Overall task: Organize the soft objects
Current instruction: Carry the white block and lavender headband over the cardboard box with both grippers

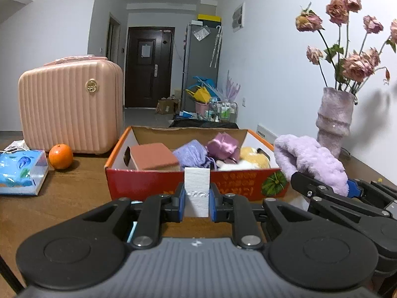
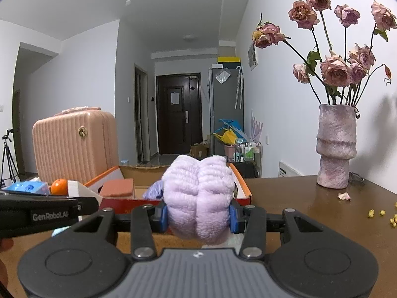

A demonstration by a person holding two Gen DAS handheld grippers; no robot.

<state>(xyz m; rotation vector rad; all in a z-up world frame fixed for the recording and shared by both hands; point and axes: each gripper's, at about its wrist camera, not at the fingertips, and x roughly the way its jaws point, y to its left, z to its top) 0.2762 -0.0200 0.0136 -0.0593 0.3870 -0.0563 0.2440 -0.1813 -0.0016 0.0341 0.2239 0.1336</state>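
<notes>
My left gripper [image 1: 197, 202] is shut on a white foam block [image 1: 197, 188], held upright just in front of the red cardboard box [image 1: 153, 181]. The box holds a brown sponge [image 1: 153, 156], a purple knit cloth [image 1: 191, 154], a shiny purple pouch [image 1: 223, 144] and a yellow-white plush [image 1: 250, 160]. My right gripper [image 2: 197, 214] is shut on a fluffy lilac plush [image 2: 198, 193], at the box's [image 2: 242, 186] near right corner. The lilac plush [image 1: 312, 159] also shows at the right of the left wrist view, and the foam block [image 2: 82, 191] shows at the left of the right wrist view.
On the wooden table [image 1: 74, 198] stand a pink ribbed case [image 1: 69, 109], an orange [image 1: 60, 156] and a blue tissue pack [image 1: 21, 173] at the left. A purple vase of dried roses [image 2: 336, 146] stands at the right, with a petal [image 2: 343, 196] and yellow crumbs [image 2: 382, 214] nearby.
</notes>
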